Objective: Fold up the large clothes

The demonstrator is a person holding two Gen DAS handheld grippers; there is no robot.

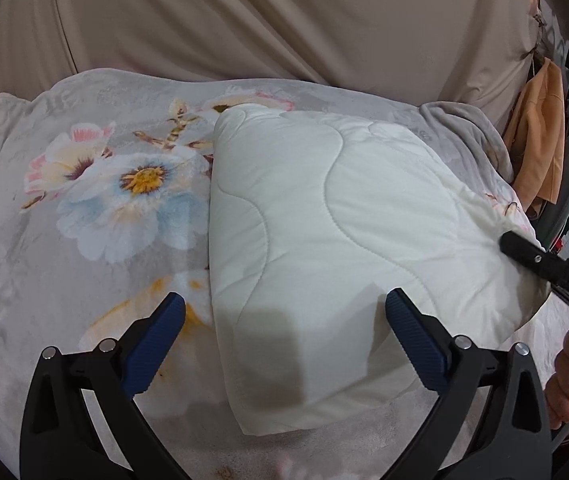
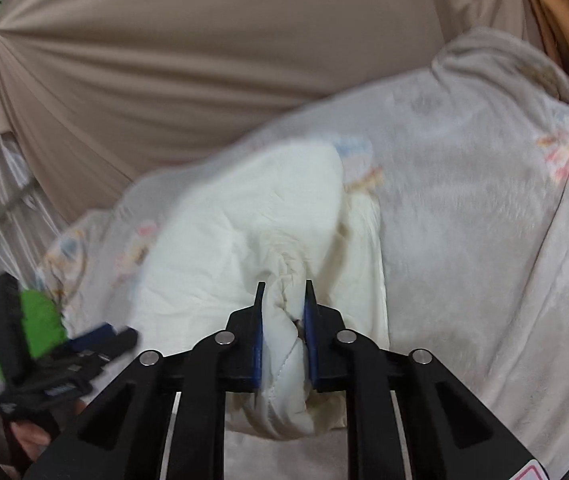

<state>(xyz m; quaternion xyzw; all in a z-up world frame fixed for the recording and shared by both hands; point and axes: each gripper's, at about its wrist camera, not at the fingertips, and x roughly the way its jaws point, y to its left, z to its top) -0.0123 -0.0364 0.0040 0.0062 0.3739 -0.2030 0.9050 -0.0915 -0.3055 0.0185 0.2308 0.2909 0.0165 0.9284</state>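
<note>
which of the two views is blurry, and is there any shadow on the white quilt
Right wrist view: motion-blurred, the floral plush blanket and the left tongs smeared, though the right tongs stay sharp. Left wrist view: crisp, with a dark blocky shadow on the folded white quilted blanket near the open left tongs.

A floral blanket (image 1: pixel 96 200) is covering the bed, its grey plush showing large blue, pink and yellow flowers; in the right wrist view it (image 2: pixel 484 208) is looking blurred and pale. Behind it a beige curtain (image 1: pixel 264 20) is hanging in long folds, filling the background (image 2: pixel 184 60). At the right edge an orange garment (image 1: pixel 540 140) is hanging beside the curtain. A grey fleece edge (image 1: pixel 468 136) is bunching up at the blanket's far right corner.
</note>
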